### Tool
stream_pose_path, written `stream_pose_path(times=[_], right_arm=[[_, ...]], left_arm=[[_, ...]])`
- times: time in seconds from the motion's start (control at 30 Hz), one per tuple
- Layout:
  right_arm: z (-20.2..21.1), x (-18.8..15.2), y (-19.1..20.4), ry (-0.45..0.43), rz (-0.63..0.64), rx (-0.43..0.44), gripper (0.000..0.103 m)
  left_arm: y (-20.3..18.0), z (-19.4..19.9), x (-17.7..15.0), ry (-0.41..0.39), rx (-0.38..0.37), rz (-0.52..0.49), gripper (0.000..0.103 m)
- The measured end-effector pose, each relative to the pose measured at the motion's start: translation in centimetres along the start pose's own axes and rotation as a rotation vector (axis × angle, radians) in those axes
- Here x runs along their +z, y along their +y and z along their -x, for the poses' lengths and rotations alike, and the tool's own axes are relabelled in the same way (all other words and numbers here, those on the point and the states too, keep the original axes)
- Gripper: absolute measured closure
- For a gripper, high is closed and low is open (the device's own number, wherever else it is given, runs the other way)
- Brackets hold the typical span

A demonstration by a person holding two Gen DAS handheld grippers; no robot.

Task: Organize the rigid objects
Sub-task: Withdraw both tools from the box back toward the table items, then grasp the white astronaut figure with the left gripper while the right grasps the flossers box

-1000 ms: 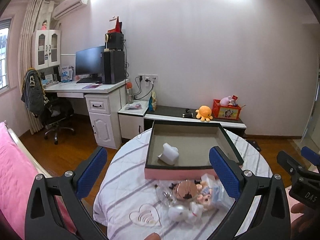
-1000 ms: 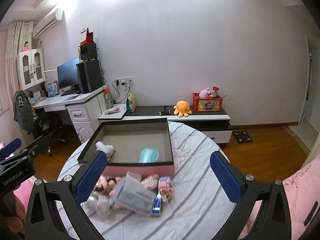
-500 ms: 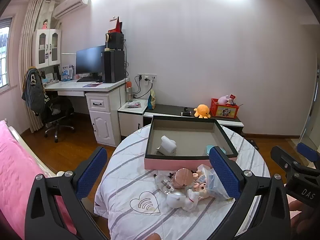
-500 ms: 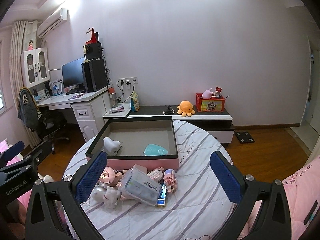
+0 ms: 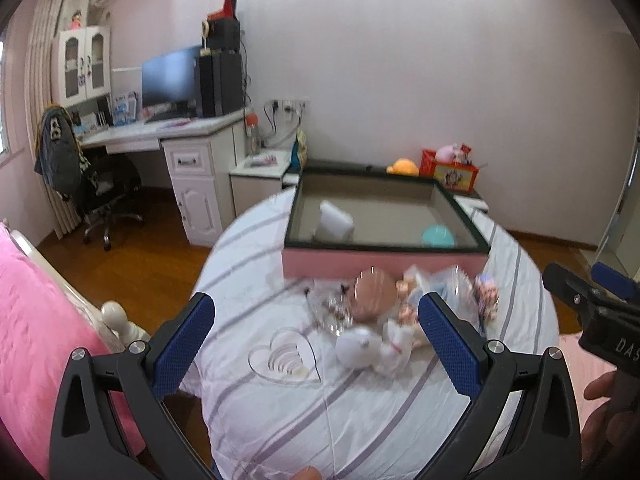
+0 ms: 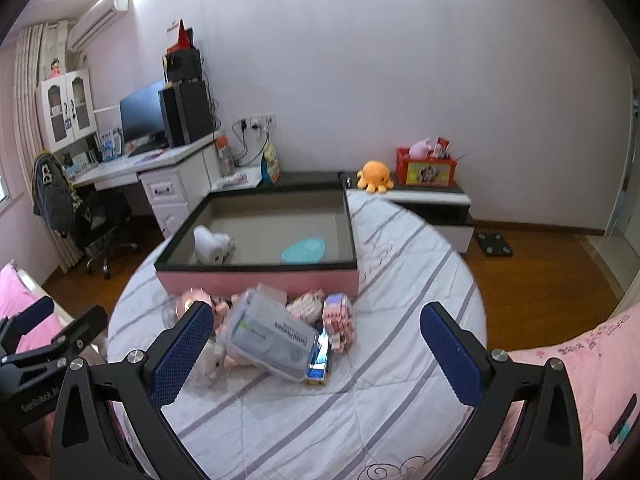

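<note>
1. left gripper is spread wide with nothing between its fingers, and it hovers above the near edge of the table.
2. right gripper is also spread wide and empty, and it hangs over the pile of small items.
3. the task's things: the loose pile sits on the table just in front of the pink box, touching its front wall. the pile includes a clear plastic case, a pink block toy, a white figurine and a round pink-topped piece.
4. already inside the box: a white toy at the left and a teal oval item toward the right.
5. step in hand, judged: choosing the next piece to pick from the pile.
6. doing it well: take a piece from the edge or top of the pile, such as the block toy, rather than digging under the case. close across the piece's narrow side, lift it clear of the box rim, and set it on bare box floor.
7. risk: the clear case probably slips and may shift the pieces next to it.
8. the left wrist view is blurred, so small pieces are hard to identify.
9. surface: a round table with a white striped cloth that is soft and a bit wrinkled. a heart print is on the cloth.
10. room: a desk with a monitor, an office chair, a low cabinet with an orange plush, a wood floor, and pink bedding at the sides.
</note>
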State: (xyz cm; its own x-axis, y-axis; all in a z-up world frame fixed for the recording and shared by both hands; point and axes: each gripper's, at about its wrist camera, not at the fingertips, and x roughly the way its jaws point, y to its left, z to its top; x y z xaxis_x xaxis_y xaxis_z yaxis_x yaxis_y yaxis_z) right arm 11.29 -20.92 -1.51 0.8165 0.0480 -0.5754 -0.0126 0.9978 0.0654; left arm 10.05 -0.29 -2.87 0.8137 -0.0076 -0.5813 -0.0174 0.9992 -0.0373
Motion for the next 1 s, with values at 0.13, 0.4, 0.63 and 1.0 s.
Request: stream_pose_path(times=[0.13, 0.4, 0.63, 1.0], right_arm=[[-2.0, -1.1, -0.3, 0.065, 0.005, 0.023, 0.000], [-5.3, -2.5, -1.1, 0.174, 0.038, 0.086, 0.000], [-7.3, -2.9, -0.7, 0.216, 0.101, 0.148, 0.000], [-11.2, -2.3, 1.6, 0.263, 0.269, 0.241, 0.000]], left_arm=[[-0.4, -1.9, -1.5, 0.057, -0.016, -0.013, 0.000], [-2.0, -5.3, -4.1, 0.160, -0.060, -0.045, 0.000], [-2.9, -7.5, -4.8, 0.204, -0.082, -0.043, 0.000], [-2.3, -11.4, -4.9, 0.233, -0.123, -0.004, 0.001]])
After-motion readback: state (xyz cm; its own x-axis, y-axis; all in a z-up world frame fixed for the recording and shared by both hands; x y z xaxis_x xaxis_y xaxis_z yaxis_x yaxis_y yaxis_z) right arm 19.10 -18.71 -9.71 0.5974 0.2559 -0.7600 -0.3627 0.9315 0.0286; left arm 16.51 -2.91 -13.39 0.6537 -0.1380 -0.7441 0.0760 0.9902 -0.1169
